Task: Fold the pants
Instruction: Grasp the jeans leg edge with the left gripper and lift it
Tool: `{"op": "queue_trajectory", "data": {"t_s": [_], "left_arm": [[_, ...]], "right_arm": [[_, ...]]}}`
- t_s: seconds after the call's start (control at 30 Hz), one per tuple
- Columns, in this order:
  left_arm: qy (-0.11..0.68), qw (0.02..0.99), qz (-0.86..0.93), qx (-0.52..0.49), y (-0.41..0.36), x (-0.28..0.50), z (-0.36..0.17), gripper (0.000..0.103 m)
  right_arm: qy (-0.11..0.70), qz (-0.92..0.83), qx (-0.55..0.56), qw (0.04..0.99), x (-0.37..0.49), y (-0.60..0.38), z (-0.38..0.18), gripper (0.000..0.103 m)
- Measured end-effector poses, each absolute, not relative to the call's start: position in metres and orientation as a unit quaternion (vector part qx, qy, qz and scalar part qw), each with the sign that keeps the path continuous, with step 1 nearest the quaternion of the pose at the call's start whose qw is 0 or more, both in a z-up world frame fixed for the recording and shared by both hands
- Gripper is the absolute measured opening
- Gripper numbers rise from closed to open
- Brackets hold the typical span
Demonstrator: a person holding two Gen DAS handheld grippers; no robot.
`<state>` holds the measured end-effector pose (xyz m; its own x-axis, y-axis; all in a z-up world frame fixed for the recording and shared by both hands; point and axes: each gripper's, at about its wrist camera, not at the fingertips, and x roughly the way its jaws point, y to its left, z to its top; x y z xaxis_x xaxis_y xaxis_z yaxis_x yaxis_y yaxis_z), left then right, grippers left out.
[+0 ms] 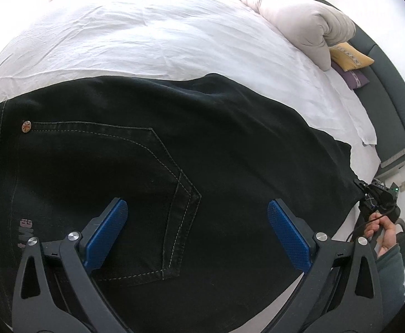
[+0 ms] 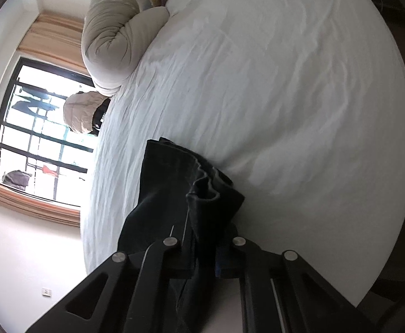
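While I look down through the left wrist camera, the black pants (image 1: 152, 149) lie spread over the near part of a bed covered by a white sheet (image 1: 146, 36), with a stitched back pocket (image 1: 135, 188) and a small metal rivet (image 1: 26, 126) facing up. My left gripper (image 1: 197, 227) hovers above that pocket with its jaws spread wide, the blue pads (image 1: 106, 233) clear of the cloth. At the right edge of the same view, my right gripper (image 1: 375, 197) pinches the far end of the pants, with a hand (image 1: 382, 233) behind it. The right wrist camera shows the right gripper's jaws pressed together on a bunched fold of dark fabric. A rolled beige duvet (image 2: 113, 36) sits at the head of the bed, and a window (image 2: 35, 127) lies beyond.
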<state>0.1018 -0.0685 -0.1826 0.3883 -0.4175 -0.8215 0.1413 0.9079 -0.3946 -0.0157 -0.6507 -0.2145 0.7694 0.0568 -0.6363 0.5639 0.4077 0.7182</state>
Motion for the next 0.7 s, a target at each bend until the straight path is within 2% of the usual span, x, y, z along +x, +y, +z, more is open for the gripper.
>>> {"op": "queue_trajectory", "data": {"t_s": [0.2, 0.37, 0.53, 0.63, 0.7], "left_arm": [[0.528, 0.821, -0.168, -0.14, -0.07, 0.106, -0.183, 0.103], [0.528, 0.819, -0.173, -0.142, -0.078, 0.109, -0.182, 0.103], [0.53, 0.809, -0.184, -0.174, -0.079, 0.114, -0.184, 0.103], [0.537, 0.796, -0.193, -0.204, -0.077, 0.118, -0.185, 0.103], [0.54, 0.786, -0.204, -0.22, -0.076, 0.121, -0.185, 0.103]], "right_arm": [[0.306, -0.169, 0.517, 0.781, -0.018, -0.654, -0.222, 0.01], [0.306, -0.176, 0.463, 0.813, -0.013, -0.635, -0.194, 0.008], [0.346, -0.039, 0.214, 0.913, 0.021, -0.498, -0.127, 0.008], [0.382, 0.086, 0.101, 0.915, 0.024, -0.398, -0.133, 0.008], [0.399, 0.1, 0.044, 0.91, 0.024, -0.364, -0.146, 0.008]]}}
